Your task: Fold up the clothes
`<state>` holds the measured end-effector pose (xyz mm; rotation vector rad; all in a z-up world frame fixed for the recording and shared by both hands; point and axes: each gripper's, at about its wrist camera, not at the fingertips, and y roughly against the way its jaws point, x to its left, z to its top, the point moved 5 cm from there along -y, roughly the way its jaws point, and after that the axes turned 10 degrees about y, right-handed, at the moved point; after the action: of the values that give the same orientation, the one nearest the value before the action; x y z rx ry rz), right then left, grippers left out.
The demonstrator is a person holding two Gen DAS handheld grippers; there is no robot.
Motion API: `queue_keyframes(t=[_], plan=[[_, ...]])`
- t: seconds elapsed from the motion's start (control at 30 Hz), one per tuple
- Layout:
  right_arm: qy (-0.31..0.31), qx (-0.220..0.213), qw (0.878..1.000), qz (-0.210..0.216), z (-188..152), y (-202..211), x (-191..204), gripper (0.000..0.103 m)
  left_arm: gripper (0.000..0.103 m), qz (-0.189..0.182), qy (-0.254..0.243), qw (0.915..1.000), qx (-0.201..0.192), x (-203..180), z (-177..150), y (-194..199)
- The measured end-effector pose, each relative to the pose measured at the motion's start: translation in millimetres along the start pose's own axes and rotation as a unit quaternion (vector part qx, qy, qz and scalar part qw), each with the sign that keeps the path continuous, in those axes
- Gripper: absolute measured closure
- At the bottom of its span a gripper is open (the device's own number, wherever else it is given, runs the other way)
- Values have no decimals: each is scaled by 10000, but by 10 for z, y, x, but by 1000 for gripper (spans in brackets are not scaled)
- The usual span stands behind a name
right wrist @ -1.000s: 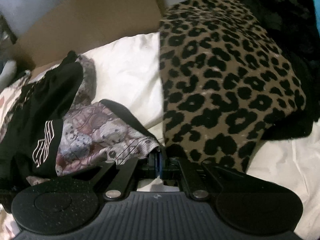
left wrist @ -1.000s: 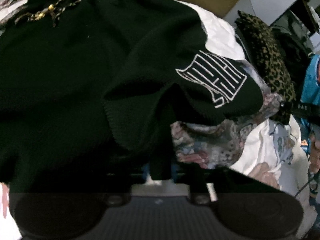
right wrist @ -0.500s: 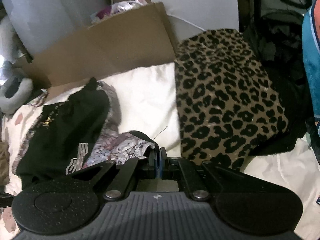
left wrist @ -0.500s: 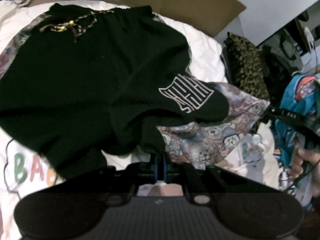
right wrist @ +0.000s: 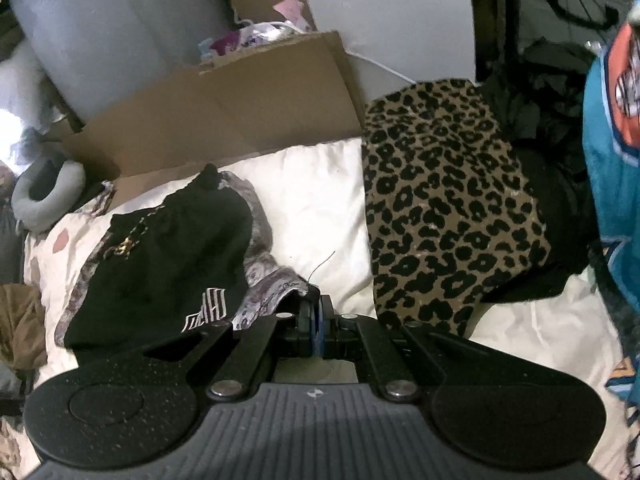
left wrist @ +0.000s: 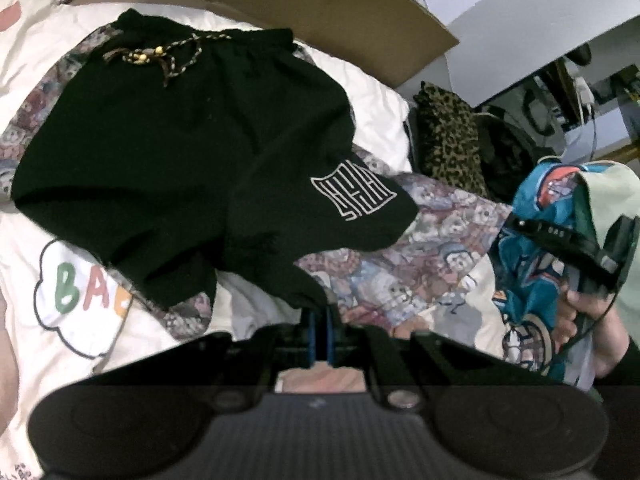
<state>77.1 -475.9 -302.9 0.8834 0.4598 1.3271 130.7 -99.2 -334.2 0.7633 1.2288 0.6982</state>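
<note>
Black shorts [left wrist: 180,148] with a gold drawstring and a white line logo lie on the bed, showing a bear-print lining [left wrist: 404,264] along the edges. My left gripper [left wrist: 320,320] is shut on the hem of a black leg and lifts it. My right gripper [right wrist: 316,320] is shut on the bear-print edge [right wrist: 276,292] of the same shorts [right wrist: 172,252] and also shows at the right of the left wrist view [left wrist: 580,256], held in a hand.
The white bedding [left wrist: 76,312] carries coloured letters. A cardboard sheet [right wrist: 224,112] stands at the bed's far side. A leopard-print cloth [right wrist: 448,208] and dark clothes [right wrist: 556,216] lie at the right. A teal printed garment [left wrist: 536,264] is at the right.
Both grippers have pulled back and up from the shorts while keeping hold of the fabric, so more of the bed and the shorts comes into view.
</note>
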Motion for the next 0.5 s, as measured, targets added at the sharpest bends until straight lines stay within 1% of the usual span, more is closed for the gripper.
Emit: queue_keyframes(t=[0.1,0.2,0.37,0.5], plan=[[266,20,9996,10,19,73,18,103,98,-62,67,10000,-18,22,-23,30],[143,-2,9999,78,-58,89,-47,103,98,-17,194,9998,56,95,-63,-45],[-178,67,9997,176,-373,44,-166,103,98,153,288,9991,259,190,-154,-253],[-402,243,9988,121,-693,-87,-320,103,98,209,338,9980,495,289,-280,-478]])
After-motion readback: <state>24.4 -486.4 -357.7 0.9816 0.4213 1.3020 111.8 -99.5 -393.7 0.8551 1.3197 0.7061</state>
